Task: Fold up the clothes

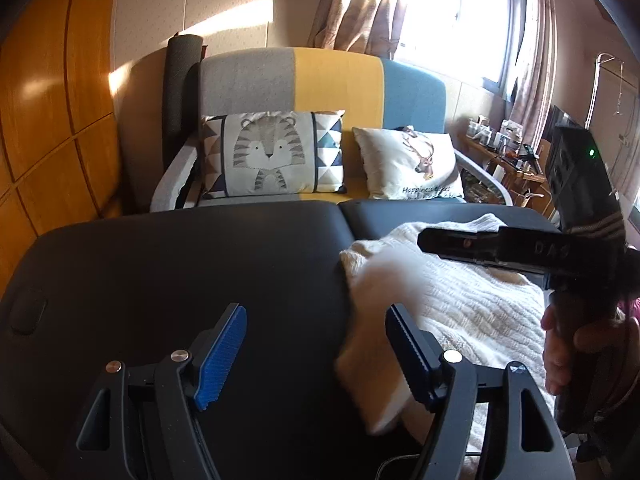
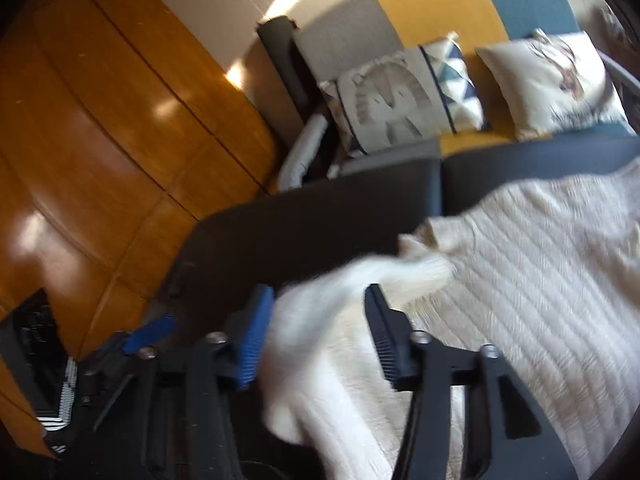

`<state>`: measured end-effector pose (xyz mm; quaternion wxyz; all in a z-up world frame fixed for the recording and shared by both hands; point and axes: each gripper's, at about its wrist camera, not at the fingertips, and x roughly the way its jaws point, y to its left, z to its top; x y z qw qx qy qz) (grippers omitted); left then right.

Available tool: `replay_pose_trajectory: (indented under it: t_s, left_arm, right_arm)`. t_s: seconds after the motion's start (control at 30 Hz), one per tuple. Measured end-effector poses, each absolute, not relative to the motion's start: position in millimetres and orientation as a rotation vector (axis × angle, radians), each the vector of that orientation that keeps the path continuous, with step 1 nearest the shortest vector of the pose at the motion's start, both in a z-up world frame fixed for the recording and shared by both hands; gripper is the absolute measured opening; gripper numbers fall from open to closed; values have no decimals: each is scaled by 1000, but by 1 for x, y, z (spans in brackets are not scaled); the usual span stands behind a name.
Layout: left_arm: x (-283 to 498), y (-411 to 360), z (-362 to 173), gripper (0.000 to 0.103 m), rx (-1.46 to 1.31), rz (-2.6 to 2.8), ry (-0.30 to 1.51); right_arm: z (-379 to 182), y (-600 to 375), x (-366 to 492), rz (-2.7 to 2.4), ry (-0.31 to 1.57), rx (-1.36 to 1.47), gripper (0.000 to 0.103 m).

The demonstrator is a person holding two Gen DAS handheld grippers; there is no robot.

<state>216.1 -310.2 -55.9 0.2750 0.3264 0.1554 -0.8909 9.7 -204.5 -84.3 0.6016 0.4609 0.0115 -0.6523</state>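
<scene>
Both hand-held grippers are mine, and the cream knitted sweater (image 1: 472, 304) is the thing to place everything by. Its body lies spread over the right part of the black padded bench (image 1: 160, 272), ribs running lengthwise.

Left hand-held gripper (image 1: 316, 356) stands wide apart over the bench just left of the sweater, nothing pressed between its blue pads; a blurred white fold of the sweater hangs right beside its right finger. Across the sweater, my right hand (image 1: 560, 344) grips the other tool's handle.

Right hand-held gripper (image 2: 316, 336) is parted about halfway. A blurred white flap of the sweater sits between its fingers, but I see neither pad pressing on it.

Behind the sweater, past the bench edge, stands a grey, yellow and blue sofa (image 1: 336, 80) with a tiger cushion (image 1: 272, 152).
</scene>
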Motion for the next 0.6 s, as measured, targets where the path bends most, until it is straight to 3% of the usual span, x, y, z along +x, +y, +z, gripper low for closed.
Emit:
replay_pose_trajectory:
  t_s: [0.33,0.6]
  left_arm:
    - [222,-317,-101,74,958,-2314,460]
    - [262,-341,-148,74,1021,-2215,668]
  right_arm:
    - [-107,-146,12,-1590,50,1094,55]
    - [-126,-119,32,-1603,115,1120,55]
